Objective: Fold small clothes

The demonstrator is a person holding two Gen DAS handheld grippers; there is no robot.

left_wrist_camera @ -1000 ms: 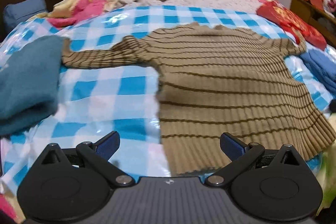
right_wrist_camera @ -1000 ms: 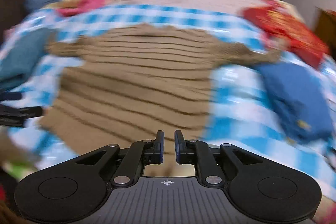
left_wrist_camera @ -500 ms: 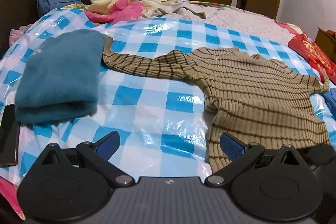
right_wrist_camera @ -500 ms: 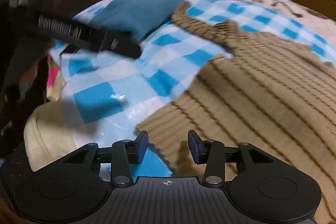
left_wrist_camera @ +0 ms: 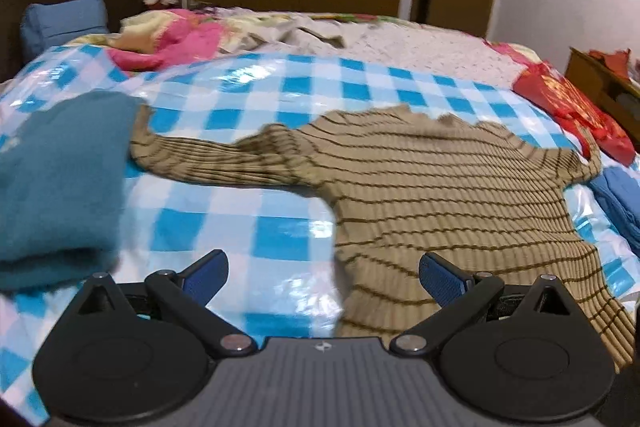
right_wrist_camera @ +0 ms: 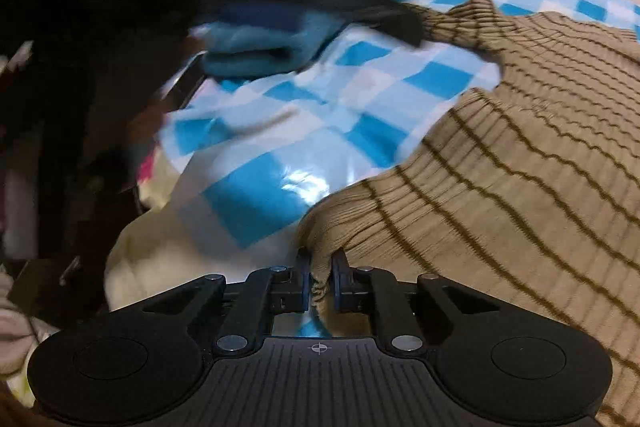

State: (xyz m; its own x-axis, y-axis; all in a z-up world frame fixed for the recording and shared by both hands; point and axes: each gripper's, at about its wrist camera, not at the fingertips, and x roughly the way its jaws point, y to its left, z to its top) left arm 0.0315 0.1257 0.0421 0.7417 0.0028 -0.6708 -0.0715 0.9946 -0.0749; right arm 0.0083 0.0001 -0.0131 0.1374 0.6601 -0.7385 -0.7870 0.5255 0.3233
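We are looking at a tan striped sweater (left_wrist_camera: pixel 440 195) lying flat on the blue checked sheet (left_wrist_camera: pixel 256 223), one sleeve reaching a folded teal garment (left_wrist_camera: pixel 60 187) at the left. Our right gripper (right_wrist_camera: pixel 320 281), its jaws having just been closing, is pinching the sweater's hem corner. Our left gripper (left_wrist_camera: pixel 322 273) is hanging wide apart over the sheet, gripping nothing. A blue garment (left_wrist_camera: pixel 620 203) and a red bag (left_wrist_camera: pixel 572 111) are crowding the right sleeve.
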